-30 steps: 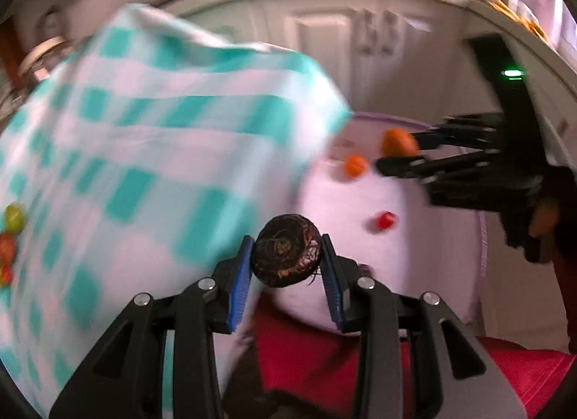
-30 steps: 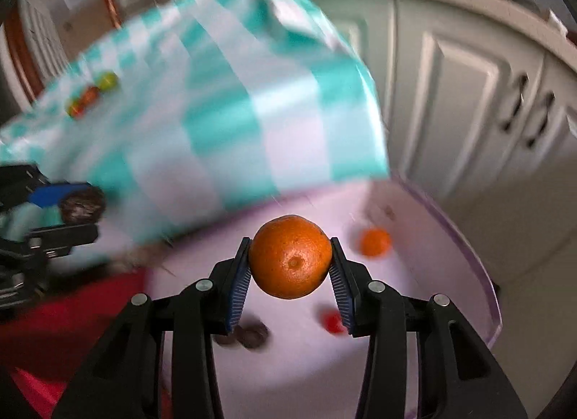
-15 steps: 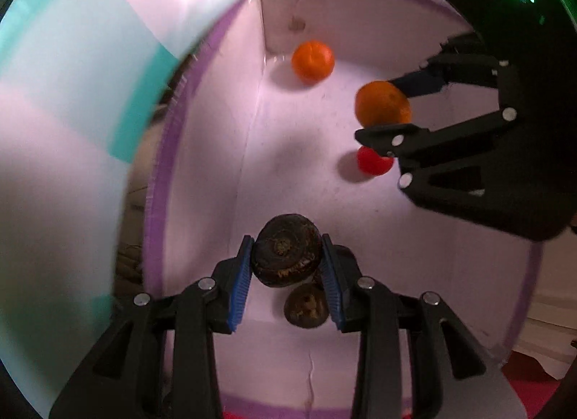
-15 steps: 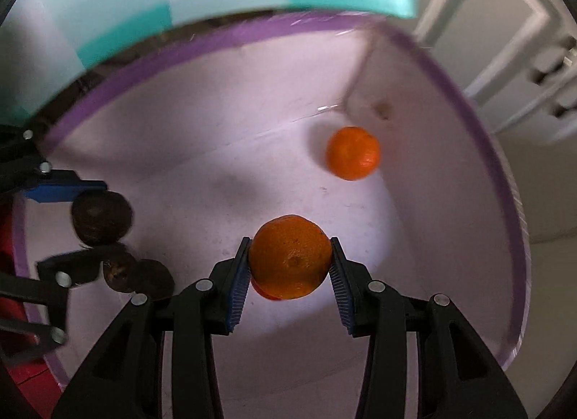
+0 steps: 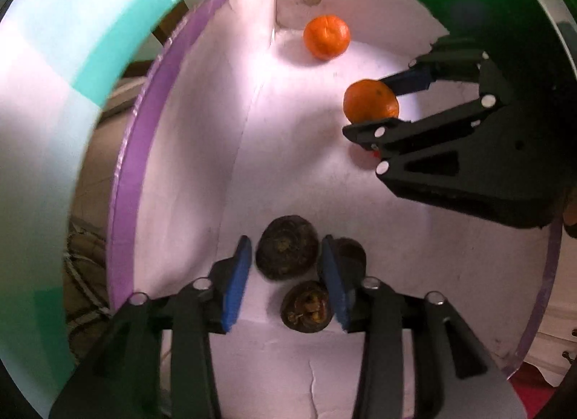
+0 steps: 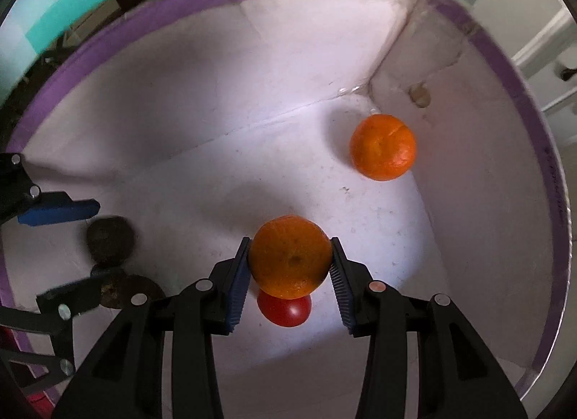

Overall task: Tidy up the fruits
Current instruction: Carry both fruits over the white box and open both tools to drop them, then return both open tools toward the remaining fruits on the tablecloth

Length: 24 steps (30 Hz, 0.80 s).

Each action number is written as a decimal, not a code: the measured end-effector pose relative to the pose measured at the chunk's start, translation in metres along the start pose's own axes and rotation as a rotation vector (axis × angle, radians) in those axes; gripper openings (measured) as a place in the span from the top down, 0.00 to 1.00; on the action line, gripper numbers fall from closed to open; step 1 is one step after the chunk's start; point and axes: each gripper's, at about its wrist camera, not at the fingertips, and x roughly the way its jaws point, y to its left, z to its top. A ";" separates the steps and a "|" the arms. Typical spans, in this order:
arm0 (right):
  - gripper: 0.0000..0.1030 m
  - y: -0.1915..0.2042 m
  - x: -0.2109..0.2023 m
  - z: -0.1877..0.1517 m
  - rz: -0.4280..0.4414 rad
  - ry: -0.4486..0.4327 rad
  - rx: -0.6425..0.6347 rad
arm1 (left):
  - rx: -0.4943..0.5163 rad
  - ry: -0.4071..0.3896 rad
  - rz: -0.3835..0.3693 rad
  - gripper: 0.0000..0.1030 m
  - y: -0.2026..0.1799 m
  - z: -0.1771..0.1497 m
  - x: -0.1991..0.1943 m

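Opening, left gripper frees the dark wrinkled round fruit; lift straight up. Right gripper clamps the orange mandarin; release low inside the white purple-rimmed box.

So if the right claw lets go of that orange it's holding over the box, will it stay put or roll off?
The held orange looks round and smooth, so it will probably roll. The red fruit right beneath it may deflect it sideways. The box walls should likely contain it, as with the other orange near the corner.

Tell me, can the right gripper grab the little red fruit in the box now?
Probably not: the right gripper already holds an orange, which sits right over the red fruit.
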 end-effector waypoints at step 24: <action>0.17 0.106 -0.246 0.021 0.086 -0.637 -0.080 | -0.394 -0.912 0.188 0.01 0.130 -0.133 -0.285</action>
